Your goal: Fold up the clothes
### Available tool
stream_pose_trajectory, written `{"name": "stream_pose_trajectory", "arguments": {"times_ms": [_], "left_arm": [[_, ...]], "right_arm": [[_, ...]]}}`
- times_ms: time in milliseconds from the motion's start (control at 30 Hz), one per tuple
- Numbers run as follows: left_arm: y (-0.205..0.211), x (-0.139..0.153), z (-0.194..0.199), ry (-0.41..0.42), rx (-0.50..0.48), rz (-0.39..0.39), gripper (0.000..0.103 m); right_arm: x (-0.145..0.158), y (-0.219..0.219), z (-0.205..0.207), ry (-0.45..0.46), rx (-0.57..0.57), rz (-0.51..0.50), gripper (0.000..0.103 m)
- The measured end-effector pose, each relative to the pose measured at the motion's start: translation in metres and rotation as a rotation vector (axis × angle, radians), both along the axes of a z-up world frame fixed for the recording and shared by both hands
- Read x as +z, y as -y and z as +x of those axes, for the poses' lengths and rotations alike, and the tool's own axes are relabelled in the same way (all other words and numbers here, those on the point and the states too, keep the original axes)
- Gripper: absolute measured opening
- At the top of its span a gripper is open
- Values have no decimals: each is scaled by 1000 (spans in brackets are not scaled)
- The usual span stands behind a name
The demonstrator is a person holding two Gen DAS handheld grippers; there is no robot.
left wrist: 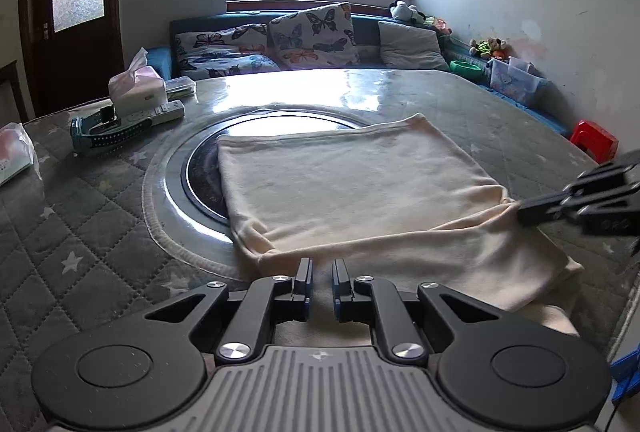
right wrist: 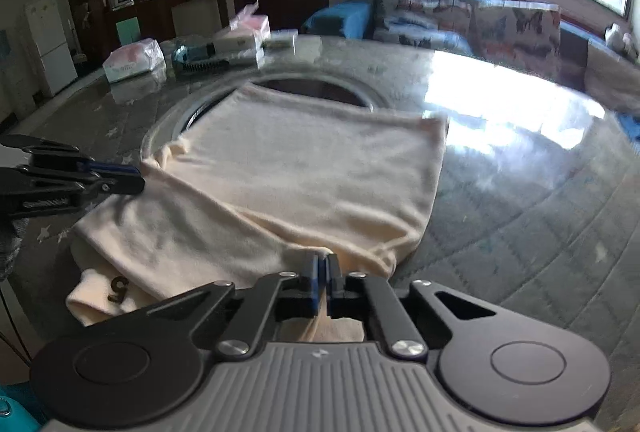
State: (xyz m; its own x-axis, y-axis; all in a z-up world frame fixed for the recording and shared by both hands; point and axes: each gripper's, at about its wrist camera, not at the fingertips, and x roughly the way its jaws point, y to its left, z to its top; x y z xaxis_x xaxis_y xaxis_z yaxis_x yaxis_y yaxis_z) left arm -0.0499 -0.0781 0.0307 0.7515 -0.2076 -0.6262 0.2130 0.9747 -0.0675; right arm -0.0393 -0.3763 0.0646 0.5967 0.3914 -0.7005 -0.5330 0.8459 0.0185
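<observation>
Garment: we see a cream knit garment (left wrist: 360, 183) lying flat on the bench (left wrist: 80, 216), partly folded, its far part over the round dark inset in the bench top and its near edge hanging toward us.
Left edge: in the left wrist view the left hand-held gripper (left wrist: 321, 274) sits at the near hem; we see a narrow gap between its pads and cloth just ahead of them, but we cannot tell whether any fabric is pinched.
Middle fold: a soft ridge runs across the garment where one layer lies over another; we judge it limp and light, so it will sag wherever it is not held.
Right edge: the right hand-held gripper (right wrist: 323, 266) has its jaws closed tight on a bunched fold at the near right corner of the garment (right wrist: 304, 167).
Handling: we judge the knit soft, stretchy and not fragile; it may drag on the glossy bench rather than slide cleanly.
Where to hold: we would take it at hems and corners, both sides level, so the layers lift together.
Clutter: a tissue box (left wrist: 138, 87) sits well apart at far left.
</observation>
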Motion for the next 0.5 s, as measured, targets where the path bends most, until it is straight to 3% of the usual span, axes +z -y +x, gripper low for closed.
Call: {"name": "stream_pose_trajectory", "arguments": {"times_ms": [133,300,500], "left_arm": [[-3,-3,4,-2,14,-9,13],[-5,-2,4,-5,14,-14,13],[0,8,6,13,-24,-21,14]], "right_arm": [[8,-1,0,47,-21,-20,3],[-10,4,12,-27,-39,-42,6],[8,2,4,35,4,-25,12]]}}
